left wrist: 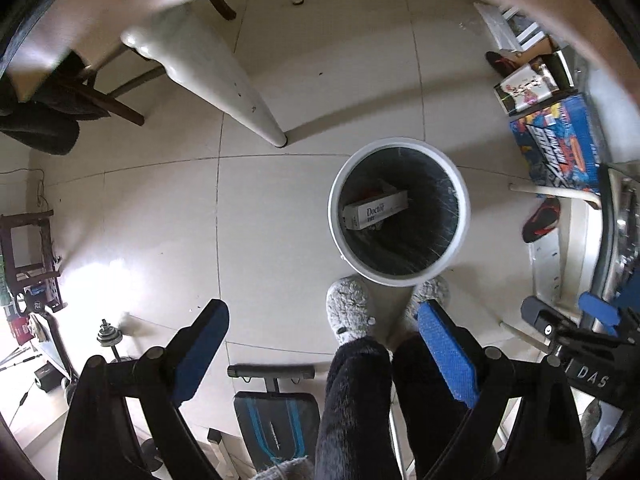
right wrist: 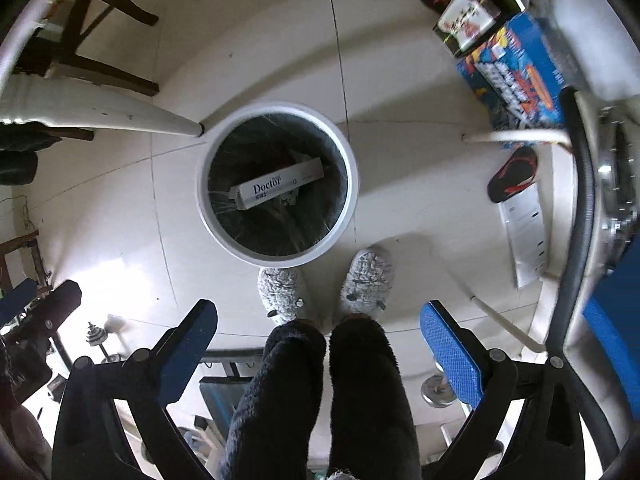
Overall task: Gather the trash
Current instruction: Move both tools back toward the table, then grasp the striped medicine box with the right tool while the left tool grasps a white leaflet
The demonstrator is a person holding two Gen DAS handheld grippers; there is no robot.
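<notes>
White round bin (right wrist: 276, 184) stood on the tiled floor (right wrist: 100, 200), lined with a dark bag. Inside the bin lay a long white carton (right wrist: 276, 189) printed "Doctor", resting slantwise on other dark trash. Left gripper (left wrist: 323, 326) hung above the bin's near side, jaws spread wide, nothing between its blue pads. Right gripper (right wrist: 319, 326) was likewise held above the bin, jaws wide apart and empty. Just beside the bin's near rim stood the person's two grey fuzzy slippers (right wrist: 362, 280), dark fleece trousers above them. A pale table leg (right wrist: 120, 118) touched down just beside the bin. A blue printed box (right wrist: 516, 72) and a black-red sandal (right wrist: 514, 176) lay well apart from it.
</notes>
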